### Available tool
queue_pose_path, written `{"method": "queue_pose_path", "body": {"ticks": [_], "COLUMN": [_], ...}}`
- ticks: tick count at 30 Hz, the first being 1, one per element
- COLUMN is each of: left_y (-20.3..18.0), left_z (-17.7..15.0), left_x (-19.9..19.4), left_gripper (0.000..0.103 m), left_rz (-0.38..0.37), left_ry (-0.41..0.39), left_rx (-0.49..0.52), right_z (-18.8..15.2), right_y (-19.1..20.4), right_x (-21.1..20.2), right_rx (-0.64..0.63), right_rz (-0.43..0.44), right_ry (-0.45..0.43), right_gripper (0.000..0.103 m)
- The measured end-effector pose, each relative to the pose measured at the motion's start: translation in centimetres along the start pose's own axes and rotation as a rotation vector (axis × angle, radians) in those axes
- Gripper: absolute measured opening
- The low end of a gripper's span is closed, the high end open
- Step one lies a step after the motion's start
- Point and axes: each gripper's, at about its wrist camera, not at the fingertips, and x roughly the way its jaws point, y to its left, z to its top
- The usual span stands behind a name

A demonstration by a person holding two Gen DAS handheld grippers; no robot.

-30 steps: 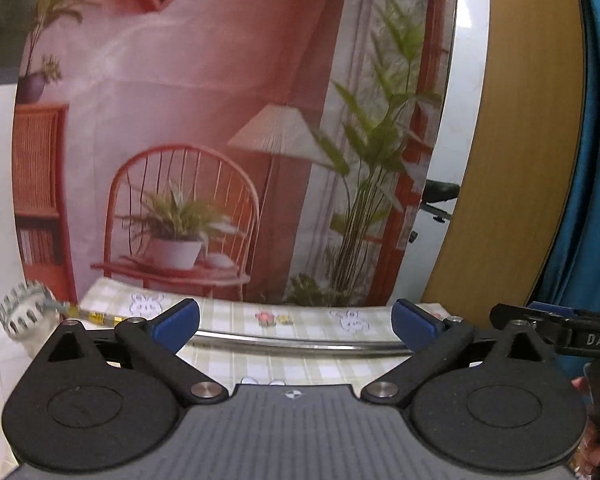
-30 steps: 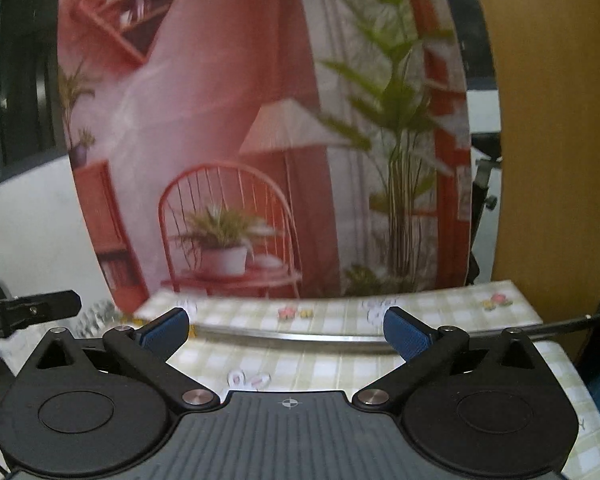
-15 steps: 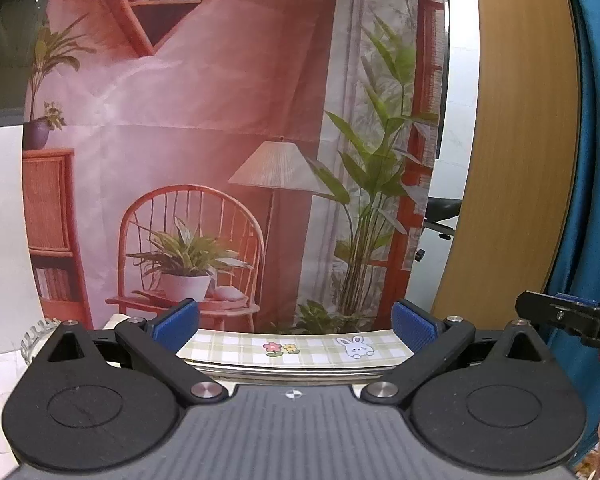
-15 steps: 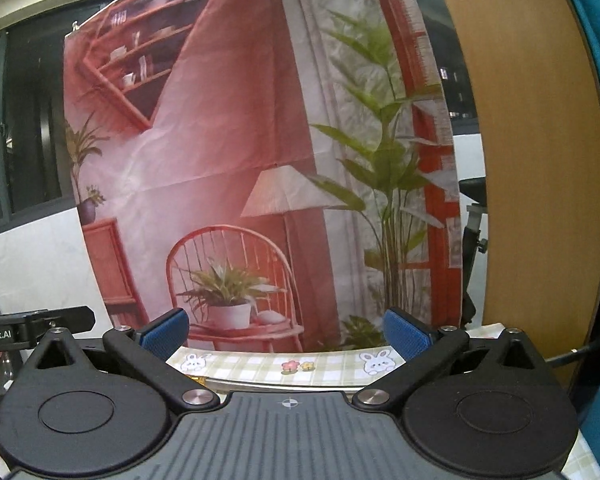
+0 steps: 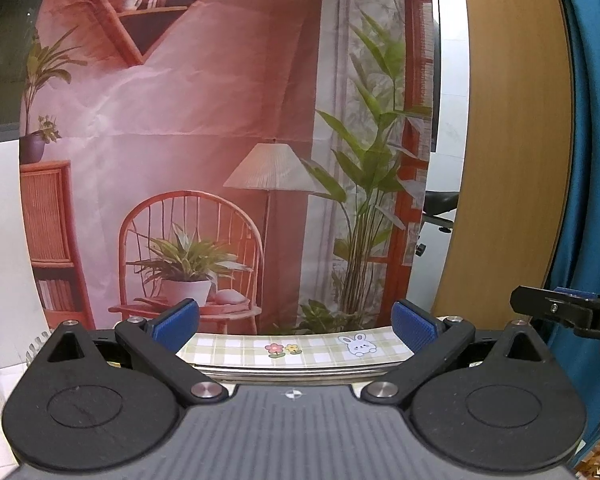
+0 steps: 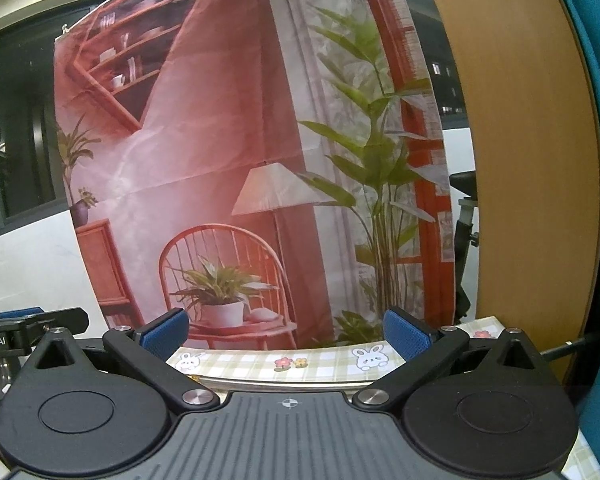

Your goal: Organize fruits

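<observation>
Your left gripper [image 5: 294,320] has its fingers spread wide with nothing between them. Your right gripper [image 6: 286,326] is the same: wide apart and empty. Both are held high and level, looking at the backdrop [image 5: 204,128] and only the far strip of the tablecloth [image 5: 244,346].

No fruit shows in either view, so I cannot tell you where it lies. My guess is that it sits lower down, closer to you, under where the cameras look.

So the step now looks like finding the fruit. To do it well, tip both grippers down slowly until the table fills the view. Keep the fingers wide while you look. Move one gripper at a time, because they are close together and could bump. Pick one fruit, line it up in the middle of the gap, and only then come down.

The left view shows the tip of the right gripper at its right edge, plus a white ribbed thing [image 5: 38,346] low on the left. The right view shows the tip of the left gripper at its left edge. It also shows a second bunny [image 6: 190,360] on the cloth, a thin black rod [image 6: 568,345] at the right, and more of the table's right side.
</observation>
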Motion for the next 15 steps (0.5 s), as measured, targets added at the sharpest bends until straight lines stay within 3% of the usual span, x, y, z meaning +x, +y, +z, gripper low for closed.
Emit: {"method": "queue_pose_path", "body": {"ticks": [15], "left_y": [-0.23], "left_z": [-0.05], "left_x": [-0.19], "left_gripper": [0.103], "left_rz": [-0.001], "left_ry": [-0.005], "left_rx": [0.034], "right_z": [-0.06], "right_y": [-0.06], "right_x": [0.41], "right_rx": [-0.006], "right_rz": [-0.010], "right_ry": [0.011], "right_gripper": [0.103]}}
